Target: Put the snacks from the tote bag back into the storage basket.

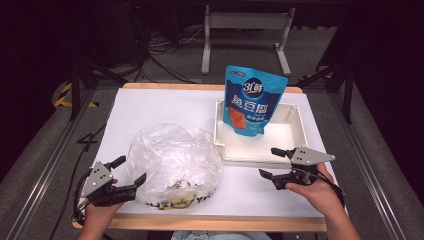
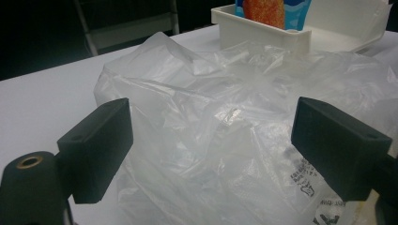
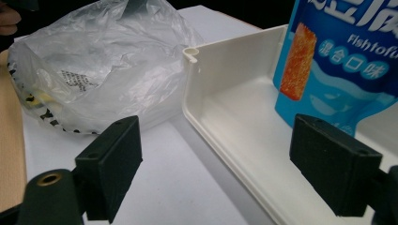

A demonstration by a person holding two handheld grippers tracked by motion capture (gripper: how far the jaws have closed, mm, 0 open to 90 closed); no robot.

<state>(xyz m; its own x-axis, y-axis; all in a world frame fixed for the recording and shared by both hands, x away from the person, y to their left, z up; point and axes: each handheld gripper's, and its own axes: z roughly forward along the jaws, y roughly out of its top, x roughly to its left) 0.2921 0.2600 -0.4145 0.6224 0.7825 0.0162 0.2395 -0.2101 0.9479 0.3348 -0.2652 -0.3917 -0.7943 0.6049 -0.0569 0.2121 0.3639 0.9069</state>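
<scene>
Both hands sit at the near table edge, 1 gripper apiece. Left gripper (image 1: 131, 173) is at the front-left, jaws wide apart, nothing between them, tips just beside the clear plastic bag (image 1: 172, 164). From the left gripper view, the 2 black jaws frame the crumpled bag (image 2: 220, 140) w/ a big gap, no contact visible. Bag looks puffed up, printed text low on its side, something yellow and black at its base; can't tell the contents.

Right gripper (image 1: 272, 162) is at the front-right, jaws also spread wide, empty, hovering near the front rim of the white tray (image 1: 295, 132). Right gripper view: 1 jaw over the white table cover, the other over the tray (image 3: 220, 122) interior.

Blue snack pouch (image 1: 254, 100) stands upright in the tray's back-left part, orange product pic on its front. Pouch (image 3: 342, 61) reads "Fish tofu" up close. Bag touches or nearly touches the tray's left wall; can't tell which. Table (image 1: 150, 107) has a white sheet over a wood top.
</scene>
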